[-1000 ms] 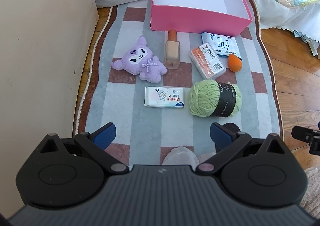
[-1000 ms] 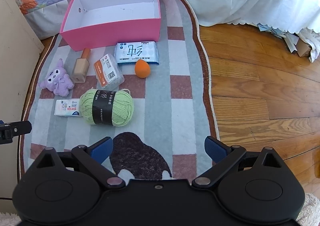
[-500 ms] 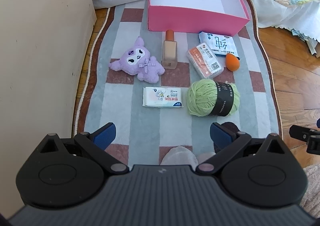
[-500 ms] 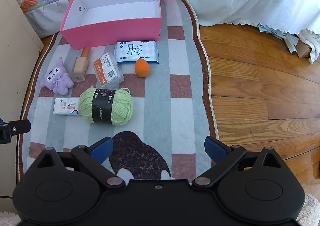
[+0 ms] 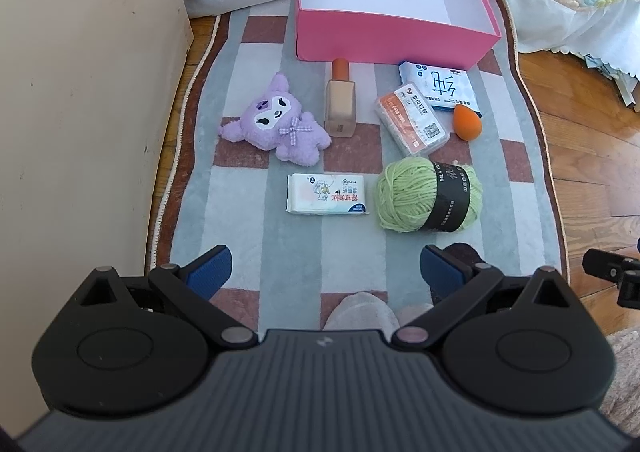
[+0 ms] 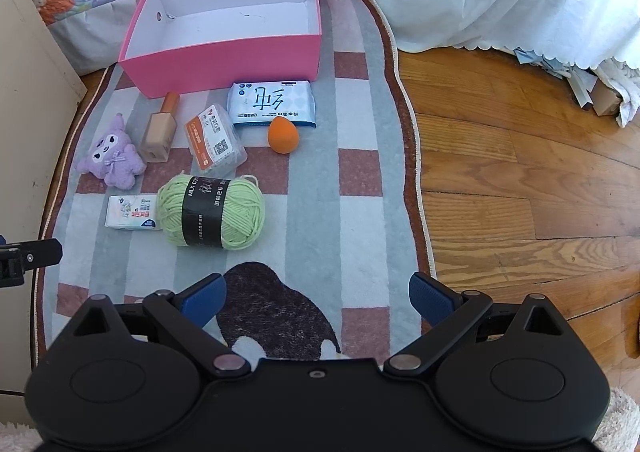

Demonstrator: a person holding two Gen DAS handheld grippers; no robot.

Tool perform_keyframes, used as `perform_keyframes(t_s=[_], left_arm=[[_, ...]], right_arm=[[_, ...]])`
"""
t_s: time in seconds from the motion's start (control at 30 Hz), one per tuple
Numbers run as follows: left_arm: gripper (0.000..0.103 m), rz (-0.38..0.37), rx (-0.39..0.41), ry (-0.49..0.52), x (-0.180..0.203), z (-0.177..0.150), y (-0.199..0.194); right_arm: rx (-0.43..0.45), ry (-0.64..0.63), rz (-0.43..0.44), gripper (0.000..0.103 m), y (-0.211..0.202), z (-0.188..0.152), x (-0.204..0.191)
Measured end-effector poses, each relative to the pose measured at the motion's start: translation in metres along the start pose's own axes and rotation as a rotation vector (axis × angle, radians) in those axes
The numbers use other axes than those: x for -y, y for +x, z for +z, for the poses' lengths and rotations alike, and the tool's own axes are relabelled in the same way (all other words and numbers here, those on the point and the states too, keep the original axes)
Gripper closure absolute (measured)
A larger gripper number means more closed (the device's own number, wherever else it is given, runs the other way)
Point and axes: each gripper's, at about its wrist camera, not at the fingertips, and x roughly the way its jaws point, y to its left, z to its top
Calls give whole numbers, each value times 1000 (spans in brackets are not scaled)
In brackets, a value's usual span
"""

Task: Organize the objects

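Pink box (image 5: 384, 31): open, empty, white inside, at rug's far end. Before it, lying flat: purple plush (image 5: 278, 123), orange-capped bottle (image 5: 340, 105), clear swab case (image 5: 412, 117) overlapping blue-white tissue pack (image 5: 438, 85), orange sponge (image 5: 466, 123). Nearer: small wipes pack (image 5: 327, 194), green yarn ball (image 5: 428, 193), black-banded.

Yarn ball (image 6: 211, 212) band (image 6: 200, 211) reads "MILK CO…"; other pkg txt unreadable.

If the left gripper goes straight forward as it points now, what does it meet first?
Probably the white tissue pack, which lies first ahead of the open left gripper, with the yarn just to its right. Height above the rug is unclear.
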Motion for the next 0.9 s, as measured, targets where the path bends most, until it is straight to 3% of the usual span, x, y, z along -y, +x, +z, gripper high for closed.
perform_keyframes(t_s=[0.5, 0.7, 0.83, 0.9], left_arm=[[1, 1, 5, 77, 9, 10, -5], [1, -10, 85, 130, 14, 27, -27], [1, -37, 139, 176, 22, 41, -25], [1, -55, 150, 200, 27, 50, -17]], right_arm=[[23, 3, 0, 3, -10, 1, 2], [202, -70, 137, 3, -37, 3, 5], [316, -80, 209, 3, -21, 4, 10], [311, -80, 208, 3, -3, 9, 11]])
